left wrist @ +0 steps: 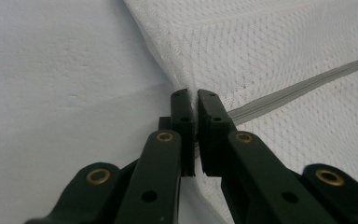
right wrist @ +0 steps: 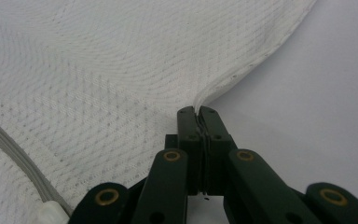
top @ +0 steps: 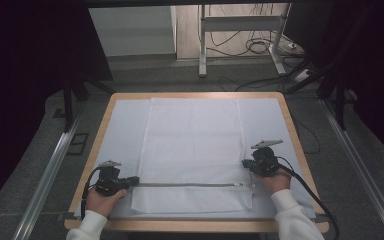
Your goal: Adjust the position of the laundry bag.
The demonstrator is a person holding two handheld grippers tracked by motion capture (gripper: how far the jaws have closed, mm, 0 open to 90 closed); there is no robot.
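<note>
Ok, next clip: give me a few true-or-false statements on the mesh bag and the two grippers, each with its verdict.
1. The left gripper is clamped on the edge of the white mesh bag. True.
2. The right gripper hangs open above the bag. False: it is shut on the bag's right edge.
3. The bag's grey zipper runs across the end nearest the person. True.
4. The bag is crumpled into a ball. False: it lies spread flat on the table.
5. The bag is black. False: it is white.
</note>
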